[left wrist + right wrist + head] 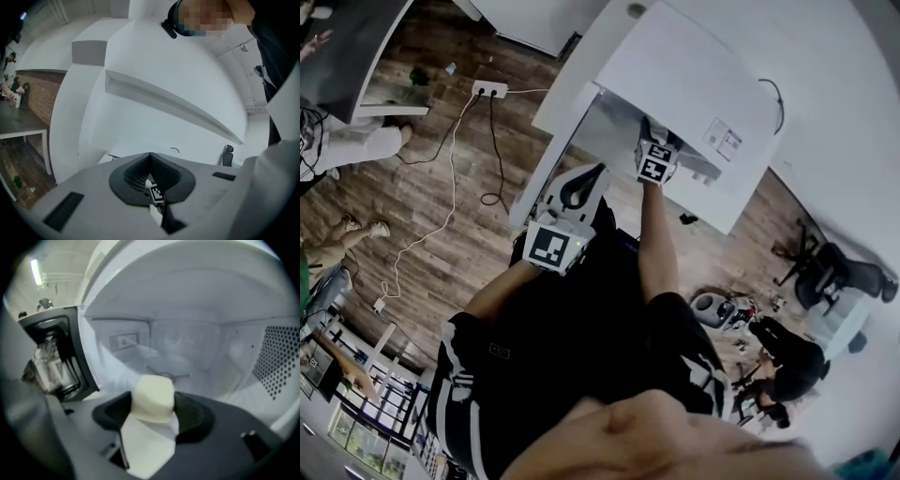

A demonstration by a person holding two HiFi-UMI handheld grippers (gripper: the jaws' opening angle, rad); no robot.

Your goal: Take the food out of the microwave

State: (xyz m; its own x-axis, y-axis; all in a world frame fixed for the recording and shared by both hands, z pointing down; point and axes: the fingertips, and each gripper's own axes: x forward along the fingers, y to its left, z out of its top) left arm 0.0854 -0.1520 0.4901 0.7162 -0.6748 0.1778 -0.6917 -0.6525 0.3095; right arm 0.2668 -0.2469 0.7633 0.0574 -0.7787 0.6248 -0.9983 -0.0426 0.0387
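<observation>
Clamped between the jaws of the right gripper [154,409] is the food [152,394], a pale cream block with rounded corners; the dark pads press on its two sides and a white sheet or wrapper hangs below it. Whether the block rests on the oven floor or is lifted clear cannot be told. Around it lies the white cavity of the microwave [201,341], with a perforated panel [281,362] on the right wall and the dark door [61,352] swung open at the left. From the head view, the right arm reaches straight into that opening, the marker cube sitting at its mouth. Nearer the body, the left gripper [150,159] is held back from the oven, its jaws pressed together at the tips with nothing gripped between them. Beyond both, the microwave stands on a white counter [834,66]. Farther off, a wooden floor [412,206] carries a power strip [489,89] with trailing cables, and a black office chair [834,272] stands at the right.
</observation>
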